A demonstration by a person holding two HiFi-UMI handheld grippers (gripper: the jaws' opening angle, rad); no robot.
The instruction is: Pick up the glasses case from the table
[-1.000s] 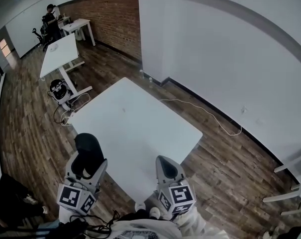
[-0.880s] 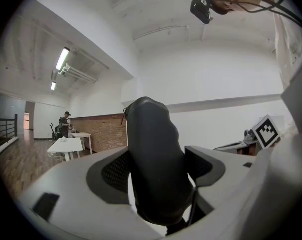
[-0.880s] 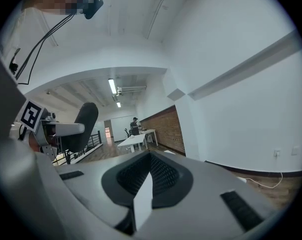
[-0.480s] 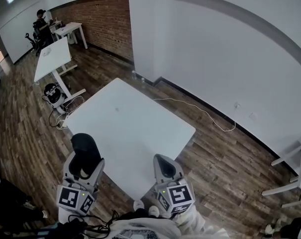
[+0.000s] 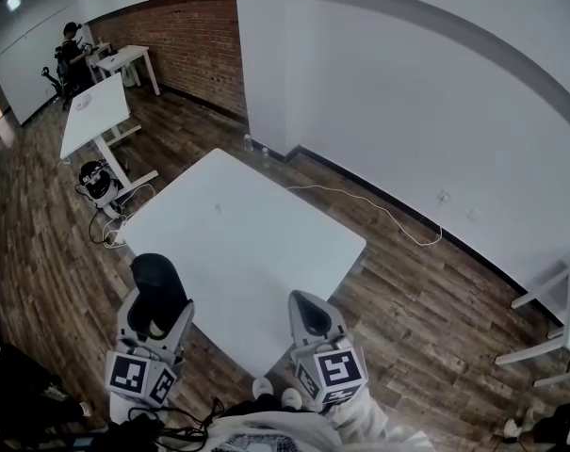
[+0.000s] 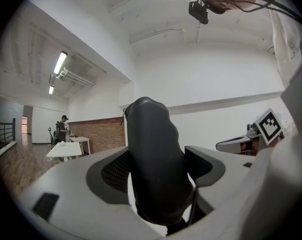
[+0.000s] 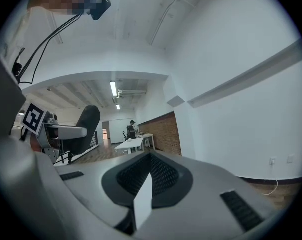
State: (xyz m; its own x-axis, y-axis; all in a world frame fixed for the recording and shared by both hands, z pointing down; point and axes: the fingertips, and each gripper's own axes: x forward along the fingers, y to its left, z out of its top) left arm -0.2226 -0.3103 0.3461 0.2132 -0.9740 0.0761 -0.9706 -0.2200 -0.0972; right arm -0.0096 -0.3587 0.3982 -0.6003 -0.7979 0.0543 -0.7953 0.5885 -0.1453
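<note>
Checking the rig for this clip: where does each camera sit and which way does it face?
Head view: on the person's head, steeply down at the white table; left gripper, right gripper and clothing at the bottom.
Left gripper view: on that gripper, level along jaws clamping the glasses case; right gripper at right.
Right gripper view: on that gripper, level along shut jaws; left gripper at left.
Shared: both gripper views show the brick wall.
</note>
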